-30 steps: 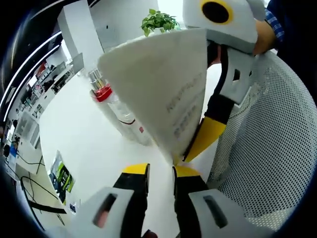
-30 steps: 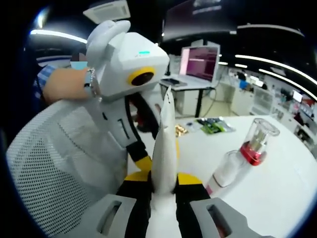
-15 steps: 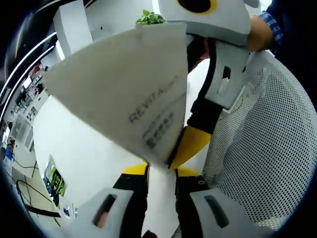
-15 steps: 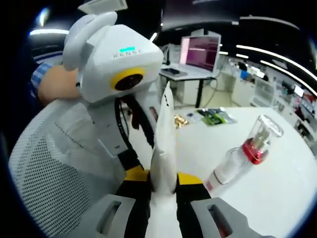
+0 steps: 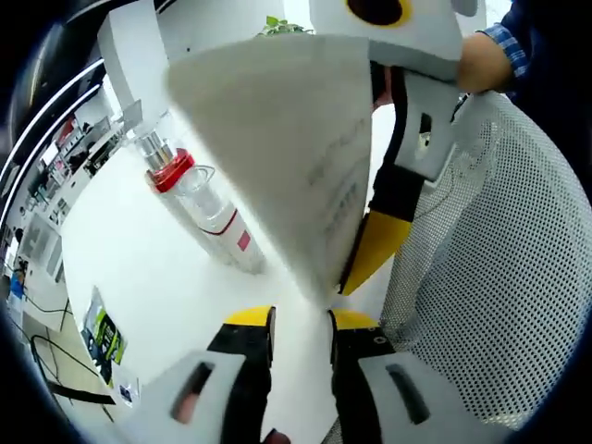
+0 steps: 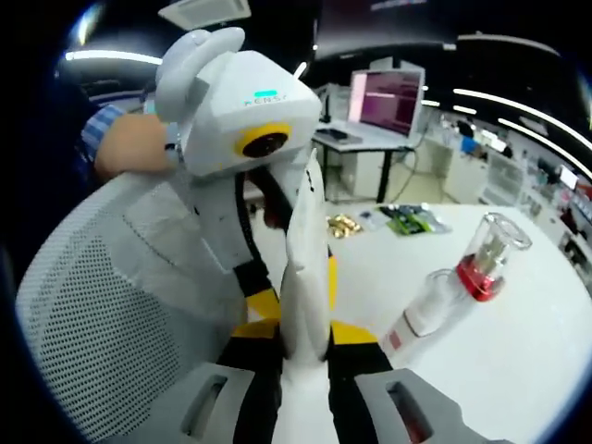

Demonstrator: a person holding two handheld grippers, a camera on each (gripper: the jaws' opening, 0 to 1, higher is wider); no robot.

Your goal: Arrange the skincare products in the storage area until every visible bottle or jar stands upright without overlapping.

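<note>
Clearly flat, matte white tube (image 5: 296, 157).

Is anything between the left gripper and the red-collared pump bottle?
Yes. The white tube, clamped in the right gripper, hangs just ahead of the left gripper and overlaps the red-collared pump bottle lying on the white table in the left gripper view.

This is an open-plan office or lab: long ceiling light strips (image 6: 518, 97) run overhead, a lit monitor (image 6: 387, 100) stands on a far desk (image 6: 347, 139), a white counter (image 6: 518, 347) spreads wide, and a potted plant (image 5: 282, 25) sits beyond.
</note>
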